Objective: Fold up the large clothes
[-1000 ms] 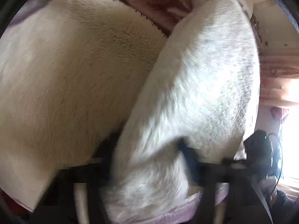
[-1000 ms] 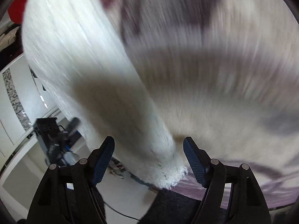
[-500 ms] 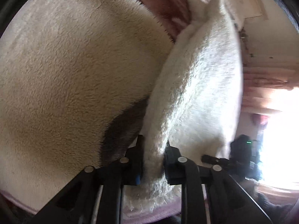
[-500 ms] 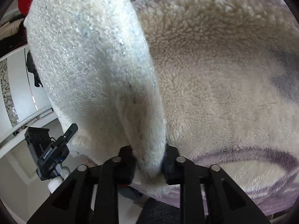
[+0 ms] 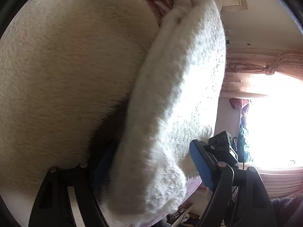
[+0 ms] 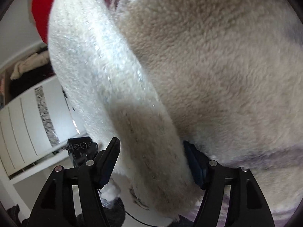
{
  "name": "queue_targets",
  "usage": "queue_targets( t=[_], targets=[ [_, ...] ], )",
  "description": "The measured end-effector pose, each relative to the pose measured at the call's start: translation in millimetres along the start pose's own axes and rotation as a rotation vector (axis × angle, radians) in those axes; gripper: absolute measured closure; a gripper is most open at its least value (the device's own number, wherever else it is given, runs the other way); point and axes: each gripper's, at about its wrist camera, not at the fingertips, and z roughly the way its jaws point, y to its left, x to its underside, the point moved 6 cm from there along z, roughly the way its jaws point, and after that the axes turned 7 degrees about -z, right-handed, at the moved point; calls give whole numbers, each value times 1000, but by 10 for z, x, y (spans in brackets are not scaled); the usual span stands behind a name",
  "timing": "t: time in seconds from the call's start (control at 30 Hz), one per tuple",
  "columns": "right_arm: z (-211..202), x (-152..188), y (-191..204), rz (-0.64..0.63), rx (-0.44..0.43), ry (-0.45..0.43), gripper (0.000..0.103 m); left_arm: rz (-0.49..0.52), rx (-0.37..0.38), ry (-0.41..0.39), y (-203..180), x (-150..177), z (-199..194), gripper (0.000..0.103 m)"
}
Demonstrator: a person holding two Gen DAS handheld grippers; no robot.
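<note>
"Where is the fluffy white sweater [image 5: 170,102] now?"

"It stands up in a thick fold on the big cream blanket [image 5: 66,71], right at the near edge. The fold runs between the fingers of both tools."

"Are they holding it?"

"No. The left gripper [image 5: 151,168] has its fingers wide apart, one on each side of the fold. The right gripper [image 6: 153,162] is the same, fingers apart with the sweater [image 6: 117,98] between them."

"So what can go wrong?"

"I think the fold can flop over, because nothing pinches it. It is thick and soft, so it may spring open and the neat edge is lost."

"Anything else?"

"The end hangs close to the blanket's edge, so it could slide off toward the floor. And if the fingers pull out fast, the fuzz may catch and drag it. That black camera [image 6: 81,149] stands below, too."
</note>
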Motion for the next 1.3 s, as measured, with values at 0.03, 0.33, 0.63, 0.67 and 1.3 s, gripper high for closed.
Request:
queue_targets(
  t=[0.03,0.33,0.63,0.67,1.3],
  targets=[
    [56,7,24,10,-5,-12,37,21,-29,-2,-30,20,22,26],
    [35,185,302,34,-1,-63,80,11,-167,-16,-72,-88,-122,83],
    [-394,199,980,-13,-70,-103,84,32,-82,-90,-561,-136,-665,86],
    [-449,177,1010,-26,-68,-104,84,34,-76,-97,-632,-162,-693,86],
    [-795,-1134,1793,107,-251,-150,85,-121,123,-187,-1404,-1579,-479,86]
  ],
)
